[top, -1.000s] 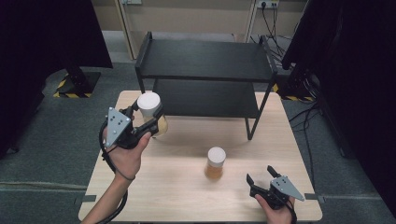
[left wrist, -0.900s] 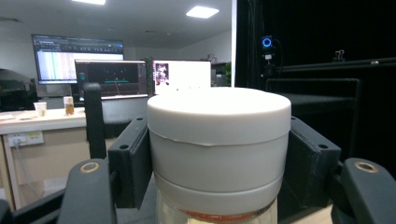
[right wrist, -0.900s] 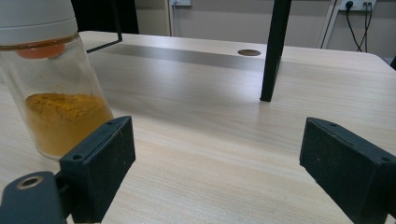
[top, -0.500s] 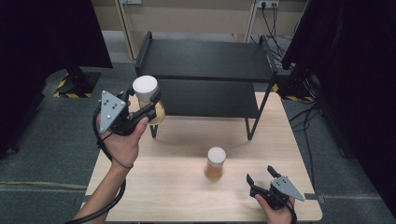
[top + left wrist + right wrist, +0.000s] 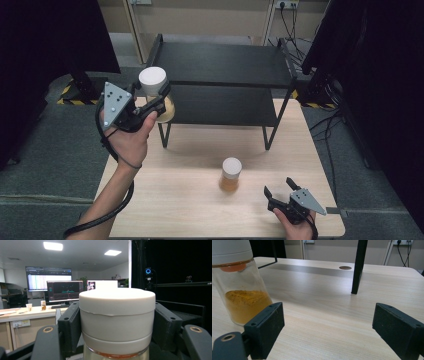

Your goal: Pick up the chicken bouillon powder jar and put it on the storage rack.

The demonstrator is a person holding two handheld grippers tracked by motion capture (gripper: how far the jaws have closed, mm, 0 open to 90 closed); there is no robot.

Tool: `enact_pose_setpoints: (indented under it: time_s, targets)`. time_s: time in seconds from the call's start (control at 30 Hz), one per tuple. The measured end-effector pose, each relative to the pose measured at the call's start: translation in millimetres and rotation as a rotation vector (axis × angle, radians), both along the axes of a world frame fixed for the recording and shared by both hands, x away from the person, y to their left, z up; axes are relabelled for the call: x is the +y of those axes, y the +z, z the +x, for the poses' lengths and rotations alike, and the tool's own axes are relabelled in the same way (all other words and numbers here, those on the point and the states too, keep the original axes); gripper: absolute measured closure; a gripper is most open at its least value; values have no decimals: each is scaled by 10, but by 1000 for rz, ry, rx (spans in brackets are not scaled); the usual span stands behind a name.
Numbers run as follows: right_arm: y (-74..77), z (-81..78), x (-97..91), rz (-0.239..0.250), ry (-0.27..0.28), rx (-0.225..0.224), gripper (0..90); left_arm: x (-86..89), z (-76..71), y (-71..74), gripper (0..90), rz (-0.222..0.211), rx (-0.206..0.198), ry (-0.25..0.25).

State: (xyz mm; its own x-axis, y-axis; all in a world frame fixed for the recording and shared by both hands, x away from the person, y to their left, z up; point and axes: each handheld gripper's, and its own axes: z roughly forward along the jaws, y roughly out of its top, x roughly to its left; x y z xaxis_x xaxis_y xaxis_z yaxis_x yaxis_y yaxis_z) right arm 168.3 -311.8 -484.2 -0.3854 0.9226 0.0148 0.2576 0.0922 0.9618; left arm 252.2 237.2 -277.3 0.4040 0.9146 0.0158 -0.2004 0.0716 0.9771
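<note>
This is an office turned robotics lab. The left gripper view shows a ceiling with panel lights [image 5: 53, 246], a large wall screen [image 5: 48, 273] with charts, computer monitors [image 5: 65, 291] on a long bench, and a camera with a blue ring [image 5: 148, 271] on a dark frame. The high view shows grey carpet [image 5: 60, 150], black curtains [image 5: 45, 35], hazard-striped stand feet [image 5: 70, 95] and wall sockets [image 5: 286, 4] with cables above the pale wooden desk [image 5: 190, 200]

Wooden table [image 5: 190, 200]: black two-tier shelf [image 5: 225, 65] at back, spice jar [image 5: 231, 174] mid-front.
</note>
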Motion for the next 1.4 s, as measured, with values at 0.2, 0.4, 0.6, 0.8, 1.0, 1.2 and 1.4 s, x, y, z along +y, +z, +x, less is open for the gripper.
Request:
enact_pose_setpoints:
  time_s: [0.2, 0.4, 0.6, 0.8, 1.0, 1.2, 1.4]
  targets:
    - [-1, -1, 1, 0, 0, 0, 109, -25, 58, 122, 338, 7, -2, 4]
    - [0, 4, 2, 2, -1, 1, 109, -49, 113, 207, 338, 14, 9, 10]
    - [0, 8, -3, 3, 1, 2, 110, -71, 167, 270, 338, -2, 15, 5]
    - [-3, 5, -4, 4, 1, 0, 110, -105, 237, 348, 338, -8, 12, 6]
    - [-2, 4, -3, 0, 3, -1, 110, -138, 306, 453, 338, -9, 14, 17]
    - [-5, 6, -10, 2, 6, -2, 110, -168, 376, 529, 339, 2, 18, 27]
    - [-7, 8, -10, 4, 6, -2, 110, -195, 451, 566, 339, 3, 22, 37]
